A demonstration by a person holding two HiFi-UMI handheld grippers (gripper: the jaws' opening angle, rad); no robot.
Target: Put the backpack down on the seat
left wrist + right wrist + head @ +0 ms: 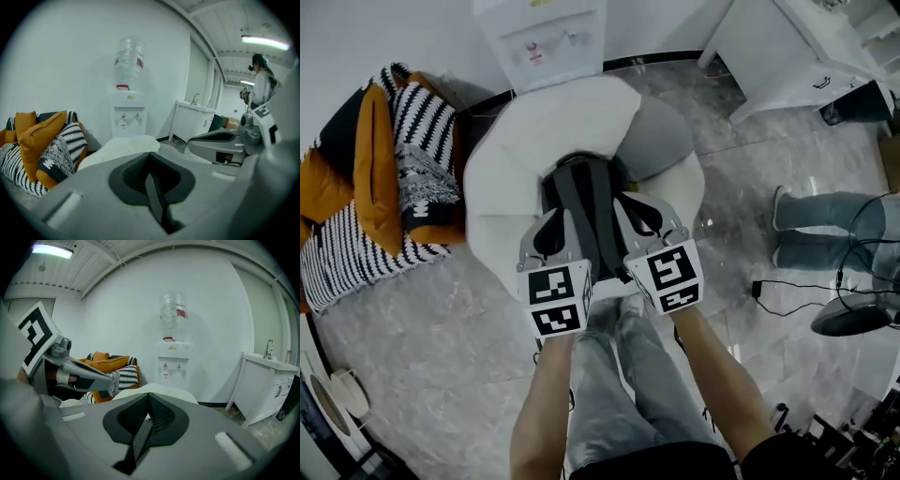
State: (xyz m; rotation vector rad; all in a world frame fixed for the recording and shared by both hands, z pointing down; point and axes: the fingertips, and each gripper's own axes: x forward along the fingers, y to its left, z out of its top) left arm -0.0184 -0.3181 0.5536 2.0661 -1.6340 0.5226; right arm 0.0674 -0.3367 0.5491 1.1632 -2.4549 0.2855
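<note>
Backpack (586, 197), dark grey, hangs over the white seat (502, 178), between its middle and its front edge; whether it touches the seat cannot be told. Left gripper (151, 164) and right gripper (149, 405), side by side, each have jaws pinched tight on a dark strap (157, 199) of it.

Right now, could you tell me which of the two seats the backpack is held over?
The white round armchair in front of the water dispenser: the backpack is above it. The orange sofa with striped cushions stands apart, to the left.
</note>
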